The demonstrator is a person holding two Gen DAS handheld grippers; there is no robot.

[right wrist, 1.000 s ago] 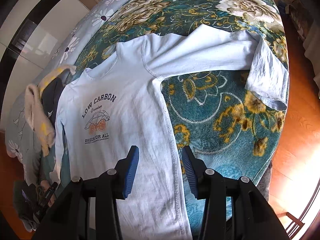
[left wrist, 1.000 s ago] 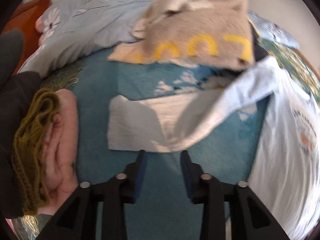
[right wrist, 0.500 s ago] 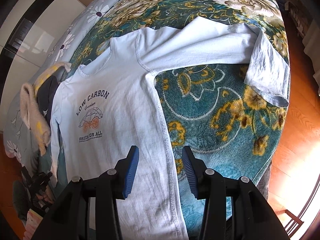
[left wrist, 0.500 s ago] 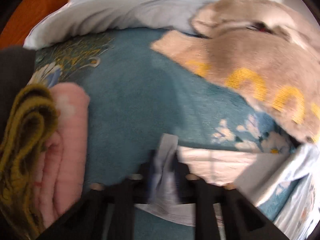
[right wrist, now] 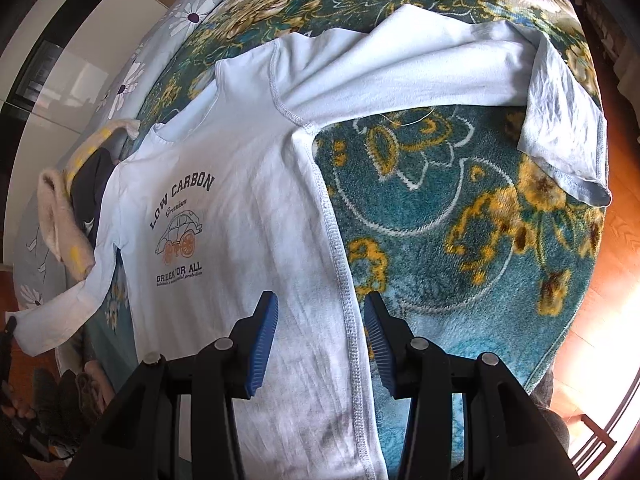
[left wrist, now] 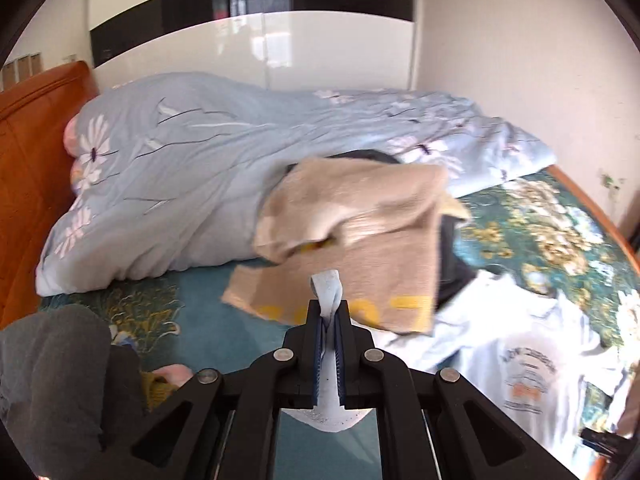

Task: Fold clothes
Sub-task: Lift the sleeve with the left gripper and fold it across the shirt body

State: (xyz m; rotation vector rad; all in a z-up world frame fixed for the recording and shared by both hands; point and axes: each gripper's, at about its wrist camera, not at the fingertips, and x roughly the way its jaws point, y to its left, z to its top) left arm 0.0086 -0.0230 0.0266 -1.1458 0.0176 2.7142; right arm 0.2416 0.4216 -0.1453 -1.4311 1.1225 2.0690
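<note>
The shirt [right wrist: 248, 216], thin, limp and light, lies face up on the bed [right wrist: 460, 200]; cuffs and seams look the safest holds. Its print reads "LOW CARBON" and "GREEN FOR ALL". The left gripper [left wrist: 329, 320] pinches a sleeve end [left wrist: 329, 286]; the right gripper [right wrist: 320, 344] hangs parted over the side seam.

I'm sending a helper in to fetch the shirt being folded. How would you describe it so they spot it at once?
On the bed's teal floral blanket, look for the pale blue long-sleeved shirt spread flat, one cuff pinched in the left gripper. Unlike the beige sweater beside it, its chest reads LOW CARBON above a small car drawing.
</note>
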